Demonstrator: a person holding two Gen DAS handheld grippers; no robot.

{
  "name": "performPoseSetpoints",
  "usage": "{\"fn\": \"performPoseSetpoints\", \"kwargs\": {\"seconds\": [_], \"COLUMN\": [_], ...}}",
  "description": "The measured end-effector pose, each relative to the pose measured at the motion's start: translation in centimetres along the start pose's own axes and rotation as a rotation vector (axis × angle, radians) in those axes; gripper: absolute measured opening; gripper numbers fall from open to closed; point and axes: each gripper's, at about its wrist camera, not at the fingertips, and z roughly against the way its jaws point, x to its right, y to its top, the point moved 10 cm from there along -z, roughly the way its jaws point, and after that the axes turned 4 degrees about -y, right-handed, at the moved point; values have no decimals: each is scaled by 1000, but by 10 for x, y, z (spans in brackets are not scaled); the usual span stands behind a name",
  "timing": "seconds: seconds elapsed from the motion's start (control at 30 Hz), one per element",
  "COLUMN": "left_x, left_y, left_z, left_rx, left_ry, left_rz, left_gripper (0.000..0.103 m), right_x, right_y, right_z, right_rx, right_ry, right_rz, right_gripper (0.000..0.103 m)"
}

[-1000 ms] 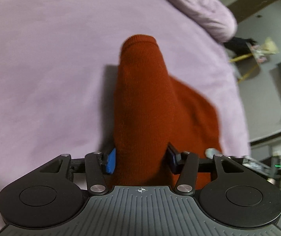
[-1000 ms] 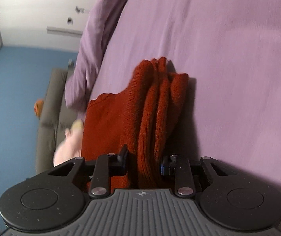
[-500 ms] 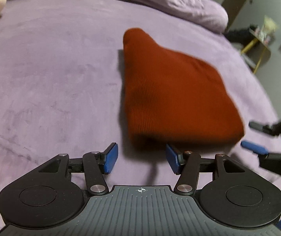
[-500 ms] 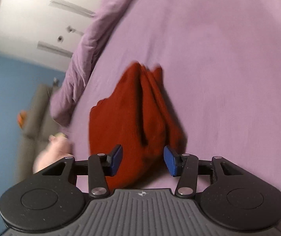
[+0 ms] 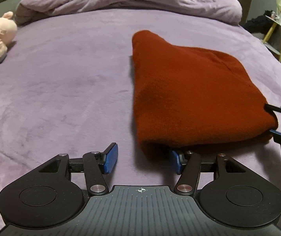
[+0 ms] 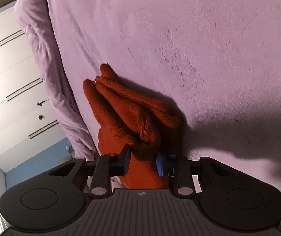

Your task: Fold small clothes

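Right gripper (image 6: pixel 142 162) fingers pinch the folded garment (image 5: pixel 189 98), seemingly; left gripper (image 5: pixel 142 161) fingers gape.

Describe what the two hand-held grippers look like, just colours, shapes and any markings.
Both look alike. The left hand-held gripper has a grey ribbed body with a small crosshair mark, two round black discs at its sides, black linkage arms with silver pivot pins, and blue ridged pads on the fingers. The right hand-held gripper shows the same build. No cables or sleeves are visible.
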Motion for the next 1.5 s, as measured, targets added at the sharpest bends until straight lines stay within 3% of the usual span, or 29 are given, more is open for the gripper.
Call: {"fn": "performPoseSetpoints", "kwargs": {"seconds": [0.13, 0.3, 0.33, 0.37, 0.47, 0.6, 0.63, 0.67, 0.77, 0.93, 1.03, 1.1, 1.2, 1.33, 1.43, 1.5], "left_x": [-8, -5, -6, -8, -14, -18, -17, -17, -18, -22, -29, -37, -48, -37, -15, -3], "left_y": [1, 1, 1, 1, 4, 5, 4, 4, 2, 2, 2, 8, 27, 52, 65, 70], "left_z": [6, 3, 3, 3, 7, 7, 6, 5, 4, 6, 12, 22, 35, 32, 14, 1], "left_rx": [4, -7, -9, -8, 4, -10, -14, -20, -39, -57, -75, -55, 24, 73, 81, 79], "left_ry": [10, 12, 16, 18, 16, 18, 19, 20, 11, 20, 63, 135, 210, 124, 53, 46], "left_rz": [42, 39, 37, 44, 75, 87, 85, 83, 94, 95, 93, 73, 52, 67, 43, 18], "left_gripper": [61, 60, 61, 60, 61, 61, 62, 62, 62, 67, 68, 65, 66, 67, 67, 68], "right_x": [6, 13, 10, 9, 4, -31, -35, -33, -14, -26, -47, -56, -73, -80, -79, -78], "right_y": [7, 18, 18, 18, 14, -3, -3, 2, 26, 23, 24, 16, -11, -51, -67, -69], "right_z": [9, 6, 3, 4, 10, 23, 26, 29, 31, 41, 53, 62, 52, 17, -8, -25], "right_rx": [34, 34, 39, 45, 71, -19, -20, 17, 199, 291, 480, 520, 479, 424, 378, 371], "right_ry": [63, 45, 39, 27, -20, 199, 217, 169, -212, -300, -460, -446, -376, -363, -363, -394], "right_rz": [-46, -66, -51, -29, 82, 233, 275, 323, 550, 737, 950, 1048, 1205, 1431, 1530, 1588], "right_gripper": [32, 31, 27, 14, 9, 9, 9, 9, 8, 8, 10, 11, 11, 11, 11, 10]}}
